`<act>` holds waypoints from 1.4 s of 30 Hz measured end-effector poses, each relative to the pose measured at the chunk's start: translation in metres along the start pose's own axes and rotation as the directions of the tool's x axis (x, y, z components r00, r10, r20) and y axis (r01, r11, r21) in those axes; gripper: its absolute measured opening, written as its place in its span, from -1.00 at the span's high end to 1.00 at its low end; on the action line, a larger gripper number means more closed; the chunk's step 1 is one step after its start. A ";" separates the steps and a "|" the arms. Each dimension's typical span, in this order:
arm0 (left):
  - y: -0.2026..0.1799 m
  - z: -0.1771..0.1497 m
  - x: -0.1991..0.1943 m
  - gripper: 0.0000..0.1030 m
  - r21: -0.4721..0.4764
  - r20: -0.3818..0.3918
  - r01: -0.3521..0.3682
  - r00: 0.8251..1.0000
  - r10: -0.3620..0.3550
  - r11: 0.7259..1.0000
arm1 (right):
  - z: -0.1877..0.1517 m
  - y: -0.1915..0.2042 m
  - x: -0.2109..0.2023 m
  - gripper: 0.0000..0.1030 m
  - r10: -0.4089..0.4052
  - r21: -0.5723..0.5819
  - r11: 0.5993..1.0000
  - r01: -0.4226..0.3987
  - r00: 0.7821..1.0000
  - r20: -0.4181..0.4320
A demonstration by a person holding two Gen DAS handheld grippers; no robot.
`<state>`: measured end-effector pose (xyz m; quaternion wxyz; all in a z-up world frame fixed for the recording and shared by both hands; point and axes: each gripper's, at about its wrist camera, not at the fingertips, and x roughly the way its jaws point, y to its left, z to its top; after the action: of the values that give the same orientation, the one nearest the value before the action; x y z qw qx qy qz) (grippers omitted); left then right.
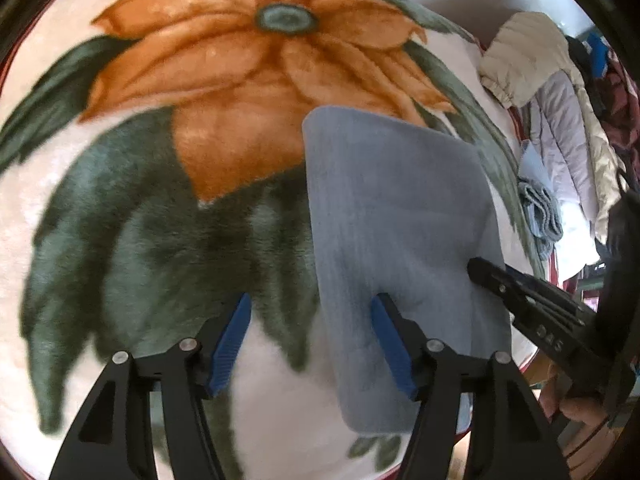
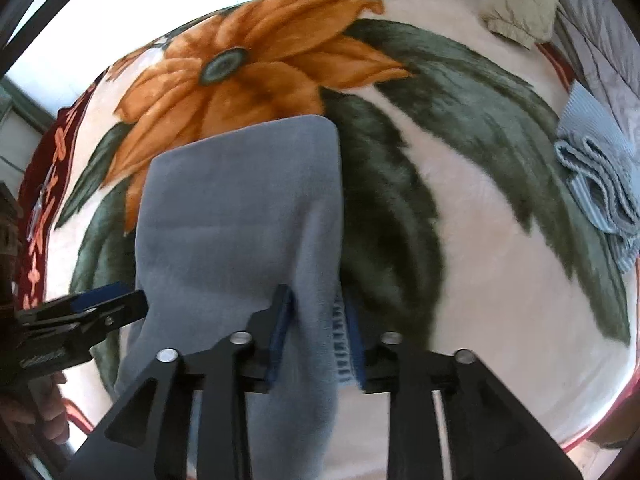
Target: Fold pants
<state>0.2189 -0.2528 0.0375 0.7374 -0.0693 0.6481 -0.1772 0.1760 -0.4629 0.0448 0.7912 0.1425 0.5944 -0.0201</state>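
Observation:
The grey-blue fleece pants point(image 1: 392, 208) lie folded into a long rectangle on the flowered blanket. My left gripper point(image 1: 312, 302) stands open over the near left edge of the fold. One blue pad point(image 1: 390, 344) is over the cloth and the other over the blanket, and neither presses. In the right wrist view the pants point(image 2: 240, 208) run away from me. My right gripper point(image 2: 316, 298) straddles their near right edge. A ribbed hem point(image 2: 340, 344) sits beside one pad, and the jaws are narrowly open with the cloth loose between them. Each gripper shows in the other's view: right gripper point(image 1: 480, 270), left gripper point(image 2: 134, 300).
The blanket point(image 1: 168, 248) has a big orange flower and green leaves and covers a bed. A beige puffer jacket point(image 1: 516, 56) and more coats lie at the far right. A folded light-blue knit point(image 2: 600, 184) rests near the right edge. A person's hand point(image 1: 580, 412) holds the right gripper.

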 end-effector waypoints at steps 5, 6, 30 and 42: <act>0.006 0.001 -0.006 -0.28 -0.053 0.004 0.040 0.999 -0.040 0.998 | -0.004 -0.012 -0.017 0.27 0.034 0.071 0.997 -0.034 0.999 0.009; 0.007 0.002 -0.012 -0.28 -0.068 0.018 0.063 0.998 -0.062 0.996 | -0.004 -0.013 -0.017 0.25 0.034 0.071 0.997 -0.034 0.999 0.011; 0.004 0.006 0.016 0.50 -0.135 0.032 0.221 0.975 -0.219 0.966 | -0.004 -0.017 0.013 0.56 0.305 0.172 0.939 -0.297 0.952 -0.023; 0.065 -0.023 -0.095 0.56 -0.097 0.137 0.240 0.964 -0.226 0.966 | -0.027 0.103 -0.039 0.58 0.418 0.064 0.906 -0.418 0.908 0.004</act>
<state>0.1981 -0.1561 0.1010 0.7454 -0.1977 0.5970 -0.2213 0.1599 -0.3629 0.0960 0.7693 0.2913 0.5532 0.1317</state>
